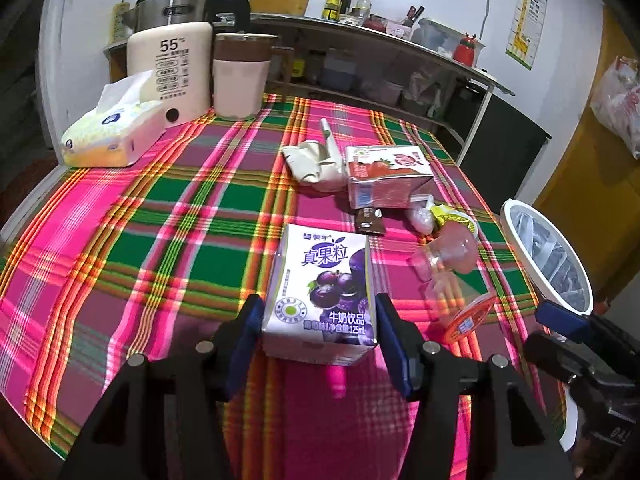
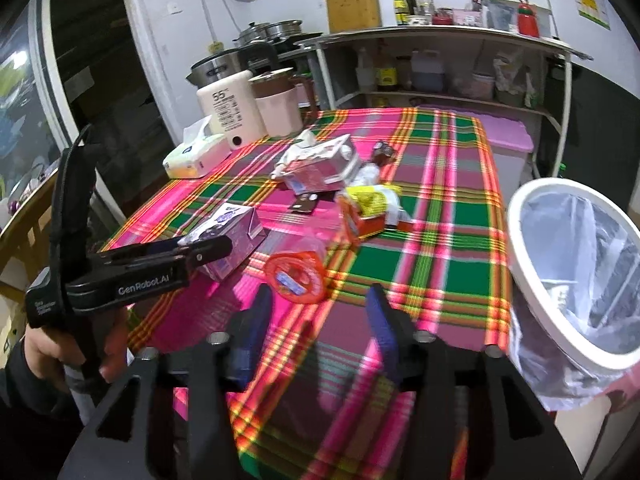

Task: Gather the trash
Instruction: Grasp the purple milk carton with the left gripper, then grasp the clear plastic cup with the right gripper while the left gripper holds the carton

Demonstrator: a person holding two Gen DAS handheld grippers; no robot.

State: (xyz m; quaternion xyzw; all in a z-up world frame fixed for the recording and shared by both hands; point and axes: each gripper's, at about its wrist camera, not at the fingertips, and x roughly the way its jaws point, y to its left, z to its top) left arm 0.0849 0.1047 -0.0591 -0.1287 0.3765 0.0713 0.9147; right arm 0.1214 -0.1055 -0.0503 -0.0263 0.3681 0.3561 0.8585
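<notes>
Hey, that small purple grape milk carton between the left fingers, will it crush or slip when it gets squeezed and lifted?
The small purple grape milk carton is thin paperboard with a folded flap, so it probably dents under a firm squeeze. It looks like a small drink box, likely light, especially if empty. Its flat sides face the left hand-held gripper, whose pads flank them, so slipping seems unlikely.

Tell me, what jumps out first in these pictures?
The bright pink, green and orange plaid tablecloth fills both views. On it, a purple grape milk-drink carton sits between the open blue pads of the left hand-held gripper, with other wrappers and cups scattered behind. At the table's right edge stands a white-rimmed trash bin lined with clear plastic.
</notes>
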